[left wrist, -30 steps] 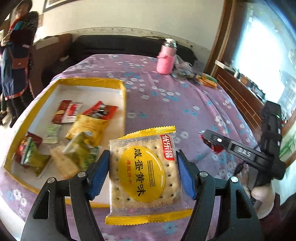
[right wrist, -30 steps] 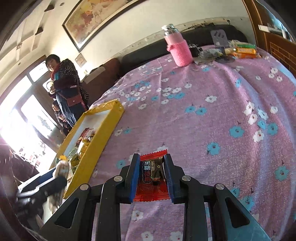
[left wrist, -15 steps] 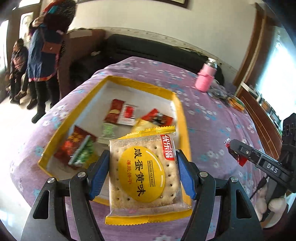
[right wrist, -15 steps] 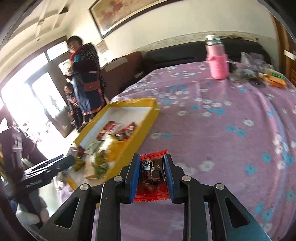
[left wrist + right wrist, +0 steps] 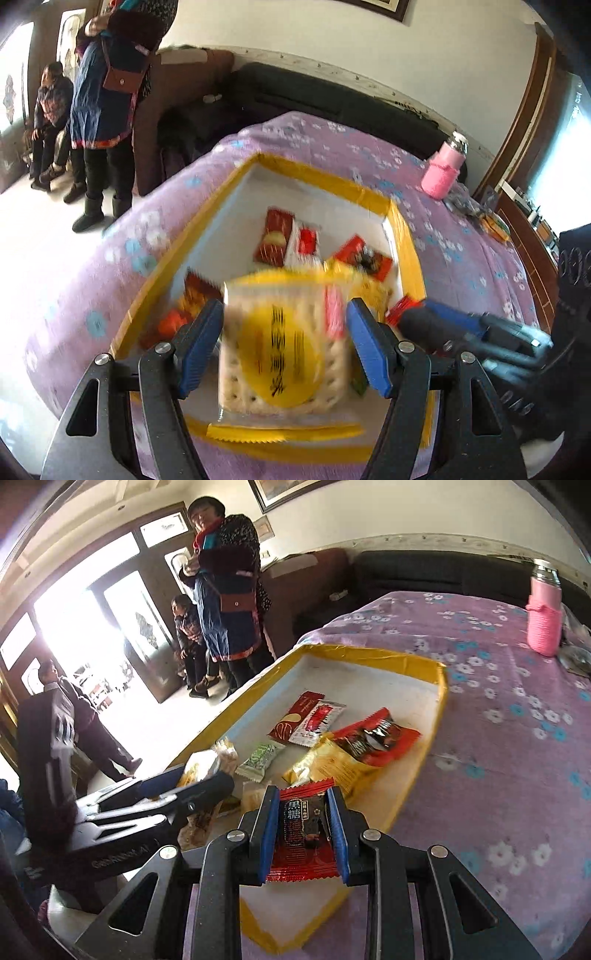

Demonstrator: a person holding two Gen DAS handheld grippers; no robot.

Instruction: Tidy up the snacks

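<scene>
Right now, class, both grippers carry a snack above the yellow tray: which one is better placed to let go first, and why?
Left, probably. The left gripper holds the biscuit pack over the yellow tray; the right gripper, with the red candy, hangs nearer its edge.

Tray (image 5: 441,686) on table (image 5: 498,760), snacks (image 5: 314,720) inside, bottle (image 5: 543,627) seemingly behind

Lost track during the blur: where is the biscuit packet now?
The biscuit packet sits between the left gripper fingers, above the yellow tray's near end.
</scene>
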